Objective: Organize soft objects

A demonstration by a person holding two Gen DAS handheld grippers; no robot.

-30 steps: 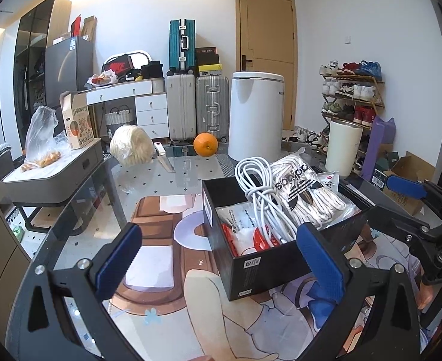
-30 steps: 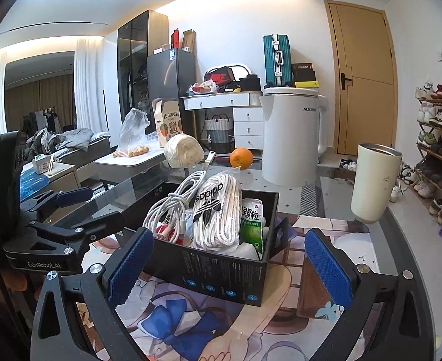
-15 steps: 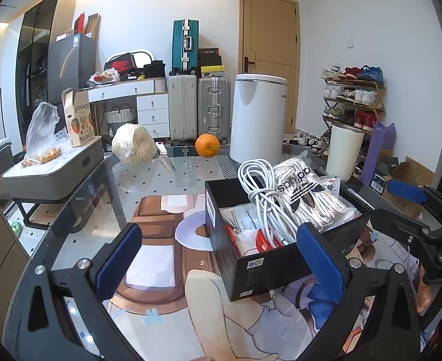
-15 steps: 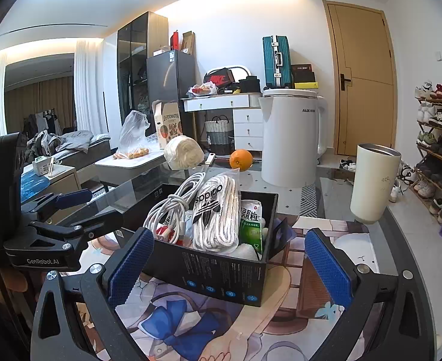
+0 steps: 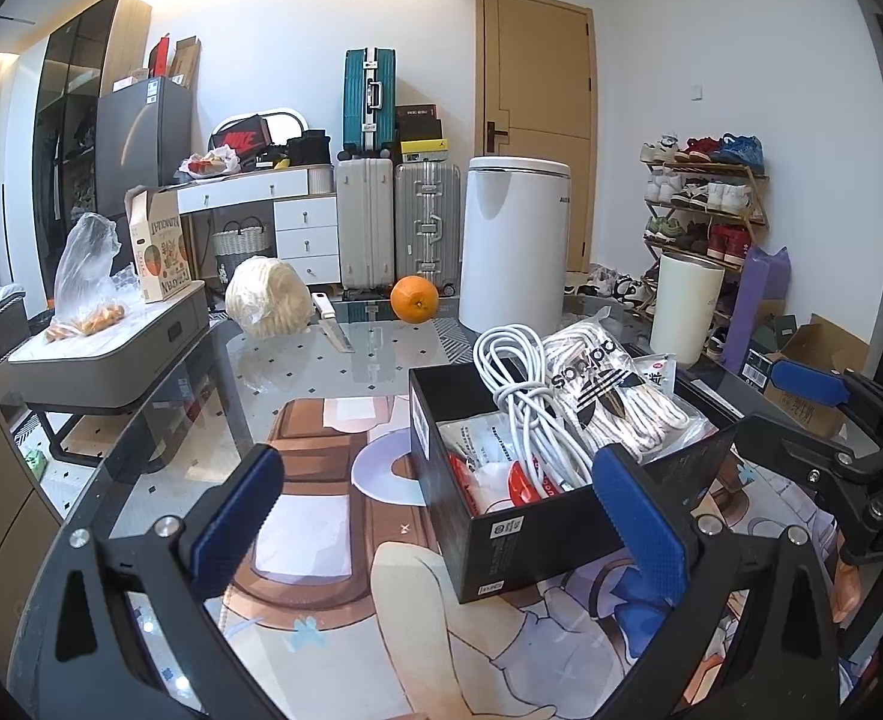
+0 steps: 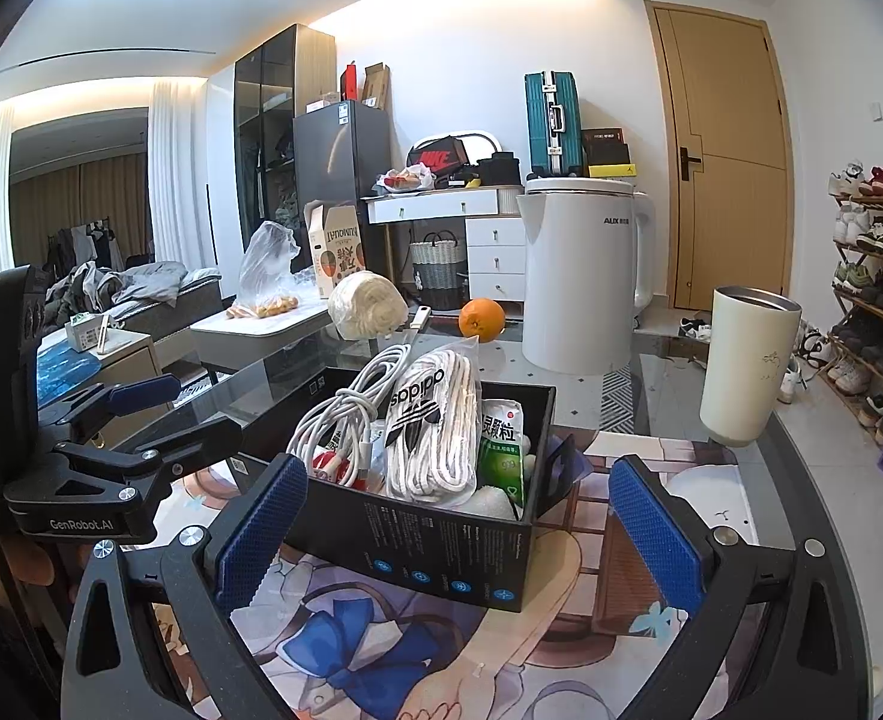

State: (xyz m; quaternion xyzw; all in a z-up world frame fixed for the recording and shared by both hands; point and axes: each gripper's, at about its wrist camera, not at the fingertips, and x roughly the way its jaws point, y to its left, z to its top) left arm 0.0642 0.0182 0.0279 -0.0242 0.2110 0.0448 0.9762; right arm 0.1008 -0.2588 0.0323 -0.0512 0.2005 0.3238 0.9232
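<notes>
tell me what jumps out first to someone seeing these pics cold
The black box in the middle of the table, crammed with a coiled white cable and an adidas pack of white rope, draws the eye first. Both open claws frame it, the left claw and the right claw. Behind it sit a bright orange and a tall white kettle.

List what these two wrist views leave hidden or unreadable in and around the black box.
- Black box bottom, both views: buried under the adidas bag and white cable.
- Red packet, left view: mostly covered by the cable, print unreadable.
- Green pouch, right view: lower part hidden behind the box wall.
</notes>
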